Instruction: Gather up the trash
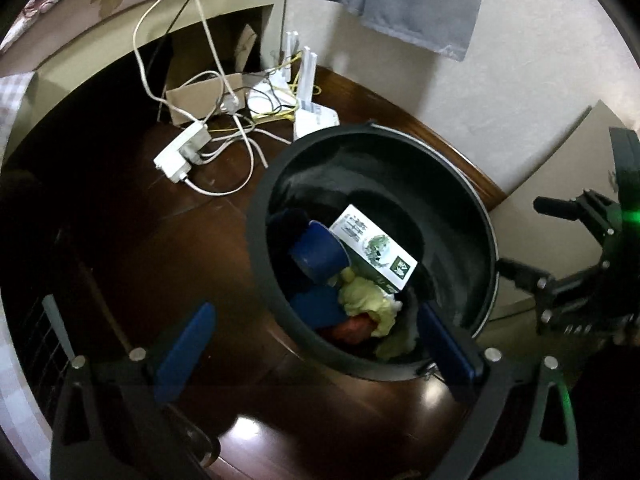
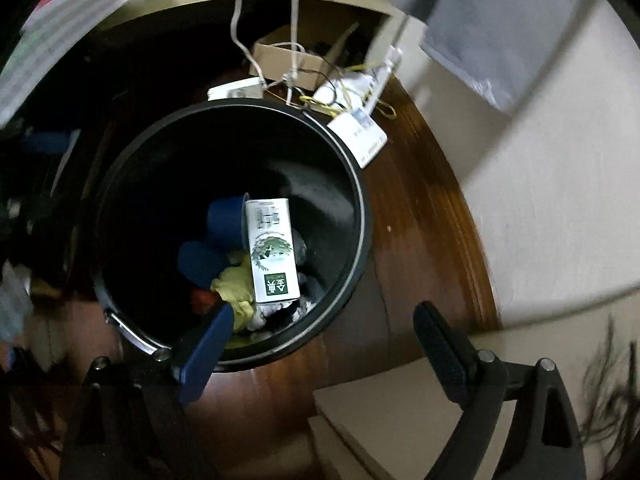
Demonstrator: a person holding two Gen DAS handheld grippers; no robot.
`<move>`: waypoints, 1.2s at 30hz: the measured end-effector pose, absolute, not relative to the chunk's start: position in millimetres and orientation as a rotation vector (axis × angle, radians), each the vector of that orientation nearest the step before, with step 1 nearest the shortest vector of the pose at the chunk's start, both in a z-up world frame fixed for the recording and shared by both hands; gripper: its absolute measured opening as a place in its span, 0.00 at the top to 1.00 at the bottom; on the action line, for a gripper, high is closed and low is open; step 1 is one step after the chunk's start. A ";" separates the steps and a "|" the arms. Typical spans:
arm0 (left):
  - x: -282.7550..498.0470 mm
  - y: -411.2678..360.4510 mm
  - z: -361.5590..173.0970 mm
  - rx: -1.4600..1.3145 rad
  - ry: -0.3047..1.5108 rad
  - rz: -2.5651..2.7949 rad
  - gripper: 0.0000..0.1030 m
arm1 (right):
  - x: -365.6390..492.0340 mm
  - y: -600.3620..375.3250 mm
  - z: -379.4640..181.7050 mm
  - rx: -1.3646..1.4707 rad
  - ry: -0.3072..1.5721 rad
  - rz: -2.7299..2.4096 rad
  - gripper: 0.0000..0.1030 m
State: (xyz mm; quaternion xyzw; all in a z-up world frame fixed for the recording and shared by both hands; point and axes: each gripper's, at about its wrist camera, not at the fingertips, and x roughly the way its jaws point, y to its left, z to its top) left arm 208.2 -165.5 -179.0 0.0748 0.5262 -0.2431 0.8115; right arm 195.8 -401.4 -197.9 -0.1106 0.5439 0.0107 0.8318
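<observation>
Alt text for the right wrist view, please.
An open, empty hand-held gripper hangs over a black bin on a dark wood floor. Inside lie a white-and-green carton, blue cups and yellow-green scraps.

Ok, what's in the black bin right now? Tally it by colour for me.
Inside the round black plastic bin:
Blue plastic cups: 2
White-and-green cardboard carton: 1
Yellow-green crumpled wad: 1
Red-orange scrap: 1
Total: 5 that I can make out; greyish bits underneath are unclear.
</observation>
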 end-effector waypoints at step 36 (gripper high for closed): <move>149.3 -127.1 -106.8 0.127 0.973 -0.410 0.01 | 140.9 -373.3 -127.5 -0.122 0.984 -0.064 0.00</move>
